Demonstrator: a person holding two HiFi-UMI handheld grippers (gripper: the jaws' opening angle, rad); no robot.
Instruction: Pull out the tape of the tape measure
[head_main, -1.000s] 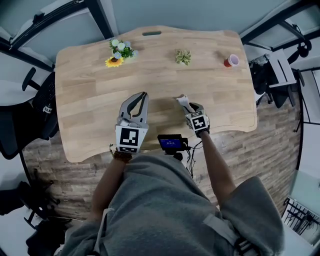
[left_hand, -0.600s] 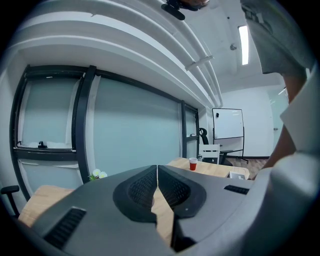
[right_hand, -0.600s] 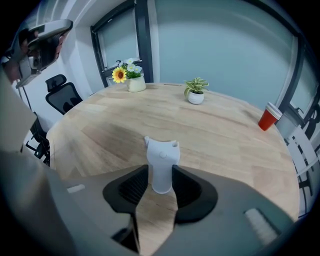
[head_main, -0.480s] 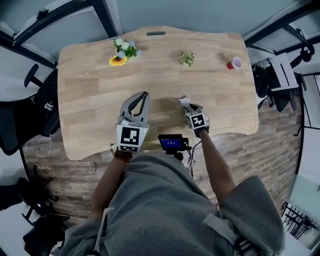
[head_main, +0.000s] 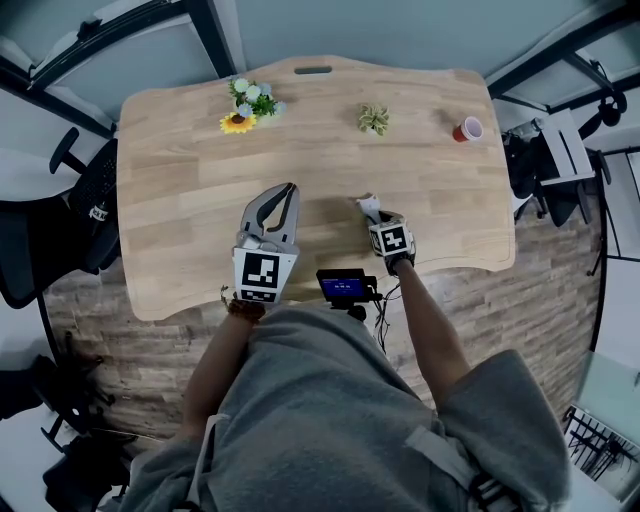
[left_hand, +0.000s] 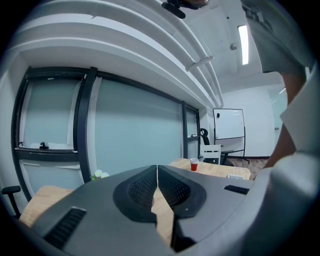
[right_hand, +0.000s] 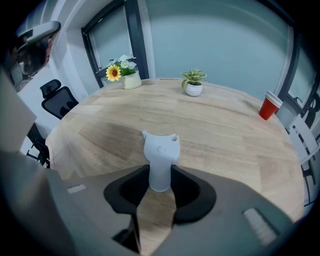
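Table (head_main: 180, 180) matt wood, tape measure (right_hand: 160, 155) smooth plstc.

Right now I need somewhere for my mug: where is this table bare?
Bare: the wide band of table between the far row and the near middle, and both side ends. Crowded: the far edge, with flowers, small plant and red cup; the near middle, with the left tongs and the white tape measure.

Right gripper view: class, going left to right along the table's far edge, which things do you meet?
sunflower pot → small green potted plant → red cup
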